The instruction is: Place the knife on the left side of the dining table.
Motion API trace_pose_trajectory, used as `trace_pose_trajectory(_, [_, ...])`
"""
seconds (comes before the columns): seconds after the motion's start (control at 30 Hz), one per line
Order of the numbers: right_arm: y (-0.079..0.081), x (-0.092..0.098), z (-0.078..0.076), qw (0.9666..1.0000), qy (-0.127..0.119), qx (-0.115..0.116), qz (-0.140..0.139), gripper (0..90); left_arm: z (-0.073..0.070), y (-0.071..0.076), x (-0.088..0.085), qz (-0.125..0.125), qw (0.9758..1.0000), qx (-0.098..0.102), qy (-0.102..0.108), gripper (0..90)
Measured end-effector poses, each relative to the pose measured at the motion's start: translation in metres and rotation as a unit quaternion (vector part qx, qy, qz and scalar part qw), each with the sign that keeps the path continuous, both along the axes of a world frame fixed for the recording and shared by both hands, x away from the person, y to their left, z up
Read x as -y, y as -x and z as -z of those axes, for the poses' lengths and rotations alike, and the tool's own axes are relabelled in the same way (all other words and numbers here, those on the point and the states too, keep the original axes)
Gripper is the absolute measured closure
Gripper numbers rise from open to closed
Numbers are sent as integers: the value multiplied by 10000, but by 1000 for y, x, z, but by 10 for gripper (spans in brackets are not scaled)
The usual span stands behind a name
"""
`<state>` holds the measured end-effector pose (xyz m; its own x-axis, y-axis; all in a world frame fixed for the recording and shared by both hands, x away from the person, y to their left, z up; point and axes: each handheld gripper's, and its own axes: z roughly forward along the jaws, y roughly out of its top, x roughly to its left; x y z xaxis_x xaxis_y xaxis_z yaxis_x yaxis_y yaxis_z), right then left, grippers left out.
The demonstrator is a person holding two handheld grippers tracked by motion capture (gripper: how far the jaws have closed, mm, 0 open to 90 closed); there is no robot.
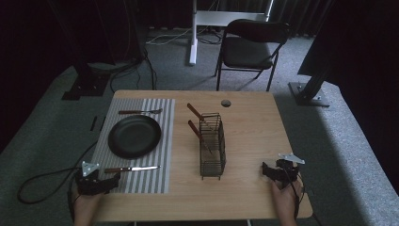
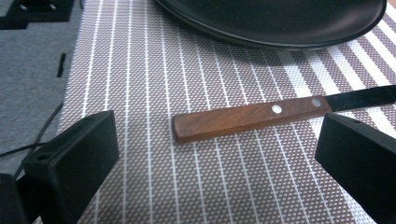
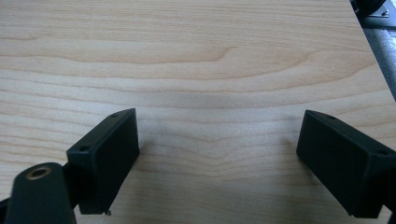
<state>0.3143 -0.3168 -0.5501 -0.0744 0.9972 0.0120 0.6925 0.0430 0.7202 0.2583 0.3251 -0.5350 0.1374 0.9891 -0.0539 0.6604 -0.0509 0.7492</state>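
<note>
Left gripper rested at the near left table edge, jaws wide apart, empty, just short of the knife handle. Right gripper sat near right on bare wood, jaws spread, empty. Knife lay on the striped placemat; black plate beyond it; fork farther. Wire basket stood mid-table, holding two wood-handled utensils. Folding chair stood beyond the table.

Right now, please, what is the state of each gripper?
Left gripper: jaws open, empty, a knife lying ahead on the placemat.
Right gripper: jaws open, empty, over the table.
</note>
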Motion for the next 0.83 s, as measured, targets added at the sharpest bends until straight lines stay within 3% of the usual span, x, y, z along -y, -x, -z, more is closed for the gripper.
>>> trace_pose_trajectory(0.3, [0,0,0,10000,0,-1,-1,119,2,17,1,-207,9988,334,-278,2])
trace_pose_trajectory(0.67, [0,0,0,10000,-1,0,-1,119,0,30,3,-367,9962,421,-663,2])
trace_pose_trajectory(0.83, [0,0,0,10000,-1,0,-1,119,1,30,3,-425,9957,439,-691,2])
